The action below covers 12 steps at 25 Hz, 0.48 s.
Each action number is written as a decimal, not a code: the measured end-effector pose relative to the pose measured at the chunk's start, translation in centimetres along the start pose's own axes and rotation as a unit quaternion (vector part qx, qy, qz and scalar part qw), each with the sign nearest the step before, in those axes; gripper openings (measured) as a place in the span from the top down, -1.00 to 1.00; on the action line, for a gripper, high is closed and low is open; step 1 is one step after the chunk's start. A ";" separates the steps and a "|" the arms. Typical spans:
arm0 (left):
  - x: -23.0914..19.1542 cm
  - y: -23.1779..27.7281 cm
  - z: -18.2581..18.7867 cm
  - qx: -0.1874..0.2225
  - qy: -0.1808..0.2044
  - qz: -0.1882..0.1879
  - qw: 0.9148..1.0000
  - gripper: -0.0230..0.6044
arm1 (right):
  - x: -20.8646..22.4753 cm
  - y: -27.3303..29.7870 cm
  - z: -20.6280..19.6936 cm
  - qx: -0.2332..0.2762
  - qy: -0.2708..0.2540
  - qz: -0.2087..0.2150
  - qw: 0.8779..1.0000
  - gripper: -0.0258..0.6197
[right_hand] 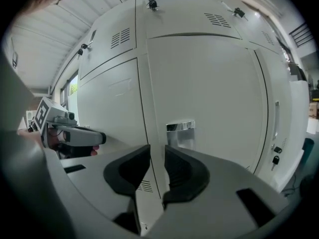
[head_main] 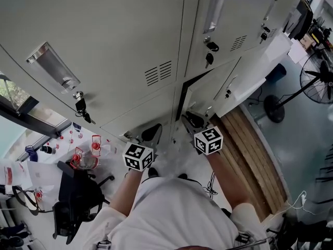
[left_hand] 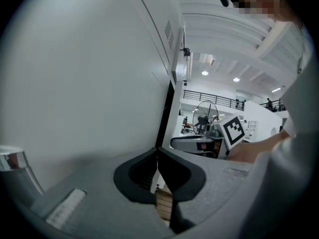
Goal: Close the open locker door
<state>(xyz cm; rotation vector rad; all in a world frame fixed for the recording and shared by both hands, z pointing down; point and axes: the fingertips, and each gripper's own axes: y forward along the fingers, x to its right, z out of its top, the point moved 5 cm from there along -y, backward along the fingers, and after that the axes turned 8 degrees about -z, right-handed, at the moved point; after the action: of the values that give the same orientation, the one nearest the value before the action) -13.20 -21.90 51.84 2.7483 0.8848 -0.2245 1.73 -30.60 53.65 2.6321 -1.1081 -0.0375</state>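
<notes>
Locker door (head_main: 208, 90) stands ajar just ahead of the right gripper (head_main: 191, 119).

Light was even and soft; ceiling lights (left_hand: 205, 73) glared white; gripper views fisheye-bent, corners vignetted black; near jaws soft-focused; lockers (head_main: 119, 40) flat grey, shadows faint.
</notes>
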 end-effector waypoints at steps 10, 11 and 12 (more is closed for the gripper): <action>-0.6 0.5 0.3 0.002 0.000 0.012 1.000 0.88 | 0.5 2.2 0.4 -0.002 -0.006 0.008 1.000 0.63; -0.6 0.6 0.3 0.001 0.000 0.012 1.000 0.88 | 0.5 2.4 0.5 -0.002 -0.006 0.009 1.000 0.63; -0.5 0.7 0.3 0.001 0.001 0.012 1.000 0.88 | 0.5 2.5 0.5 -0.002 -0.007 0.011 1.000 0.63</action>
<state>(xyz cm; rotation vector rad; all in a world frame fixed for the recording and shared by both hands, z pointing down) -13.21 -22.81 51.80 2.7584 0.8526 -0.2192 0.23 -32.76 53.86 2.6210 -1.1395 -0.0534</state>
